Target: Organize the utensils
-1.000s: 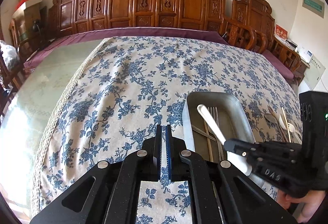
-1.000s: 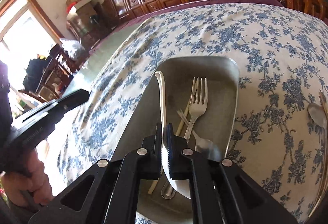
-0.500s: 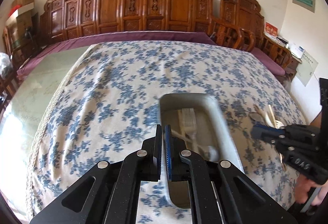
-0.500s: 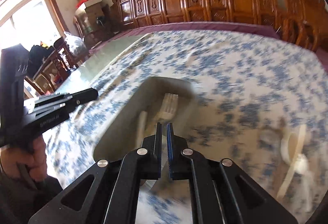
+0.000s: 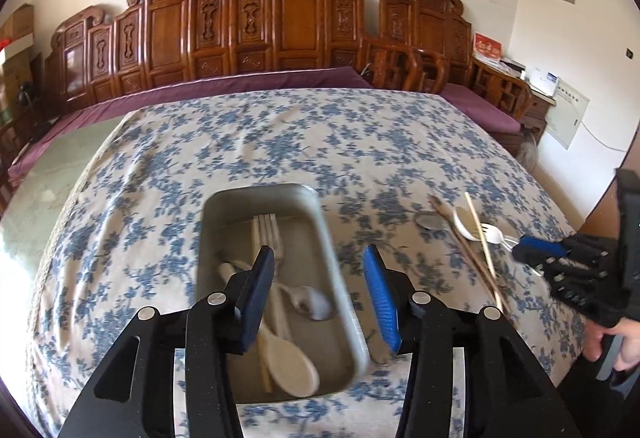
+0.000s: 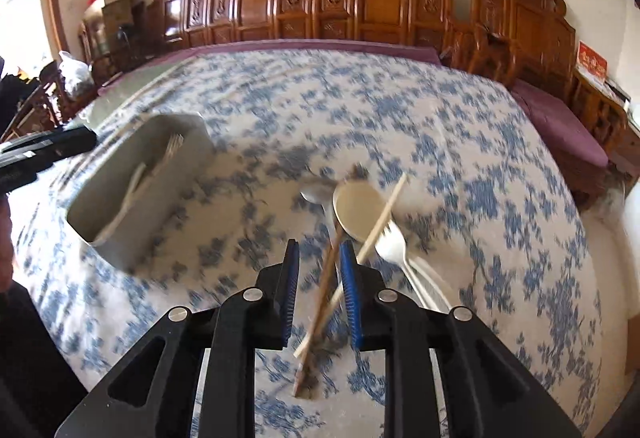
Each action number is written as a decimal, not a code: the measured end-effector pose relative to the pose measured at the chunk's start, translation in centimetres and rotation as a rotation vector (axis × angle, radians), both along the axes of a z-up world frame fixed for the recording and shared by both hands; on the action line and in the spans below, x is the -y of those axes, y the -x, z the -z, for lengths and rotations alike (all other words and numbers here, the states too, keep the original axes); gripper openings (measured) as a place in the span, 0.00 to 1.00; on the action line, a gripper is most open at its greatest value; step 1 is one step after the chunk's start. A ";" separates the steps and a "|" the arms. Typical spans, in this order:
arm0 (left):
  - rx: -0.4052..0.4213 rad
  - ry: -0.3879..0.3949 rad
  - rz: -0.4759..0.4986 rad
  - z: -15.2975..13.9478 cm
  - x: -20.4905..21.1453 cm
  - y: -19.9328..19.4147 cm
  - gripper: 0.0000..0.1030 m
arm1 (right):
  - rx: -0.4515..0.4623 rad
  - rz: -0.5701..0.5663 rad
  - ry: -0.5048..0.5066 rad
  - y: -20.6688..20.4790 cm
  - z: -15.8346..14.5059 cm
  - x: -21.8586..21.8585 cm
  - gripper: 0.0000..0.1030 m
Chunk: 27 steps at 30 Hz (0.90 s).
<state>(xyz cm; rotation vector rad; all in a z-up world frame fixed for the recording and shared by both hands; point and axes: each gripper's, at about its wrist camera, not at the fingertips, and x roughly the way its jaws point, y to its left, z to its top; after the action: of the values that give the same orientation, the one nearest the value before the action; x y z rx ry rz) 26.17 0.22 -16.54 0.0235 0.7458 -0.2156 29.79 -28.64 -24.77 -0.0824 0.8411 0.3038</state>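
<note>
A metal tray [image 5: 260, 189] on the floral cloth holds a steel fork [image 5: 266, 234], a white spoon [image 5: 292, 366], a metal spoon [image 5: 312, 304] and a chopstick. My left gripper [image 5: 319, 258] hovers over it with its jaws opening, astride the tray's right wall and gripping nothing. To the right lies a loose pile: a white spoon [image 6: 356, 209], a white fork [image 6: 394, 246], a metal spoon [image 6: 316, 193], a pale chopstick [image 6: 380, 222] and a brown chopstick [image 6: 324, 298]. My right gripper [image 6: 319, 250] hangs above the chopsticks. Its jaws are opening and its pads touch nothing.
The tray [image 6: 160, 205] sits left of the pile, with my left gripper [image 6: 80, 139] beyond it. Carved wooden chairs [image 5: 280, 29] and a purple cushion line the table's far side. The cloth's right edge drops off near the pile. A hand [image 5: 624, 342] holds the right gripper.
The right gripper let the white spoon go into the tray, swung right to the loose pile and parted its jaws. The left gripper moved right over the tray and opened.
</note>
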 end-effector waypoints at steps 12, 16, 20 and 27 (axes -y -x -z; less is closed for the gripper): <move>-0.017 -0.034 0.078 1.9 4.6 2.6 0.43 | -0.077 0.015 -0.039 0.4 3.4 0.2 0.22; -0.022 -0.040 0.092 2.3 5.3 2.9 0.43 | -0.087 0.009 -0.019 0.9 3.8 0.1 0.21; -0.027 -0.051 0.104 2.7 5.8 3.0 0.43 | -0.116 0.011 0.003 1.0 4.5 0.2 0.16; -0.029 -0.061 0.112 2.9 6.0 3.1 0.43 | -0.120 0.007 -0.003 1.2 4.5 0.3 0.10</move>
<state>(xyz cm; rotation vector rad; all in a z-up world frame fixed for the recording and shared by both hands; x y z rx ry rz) 23.07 -5.75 -19.39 0.1204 0.7803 -0.3000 28.55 -28.91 -29.28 -0.0589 0.9594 0.3052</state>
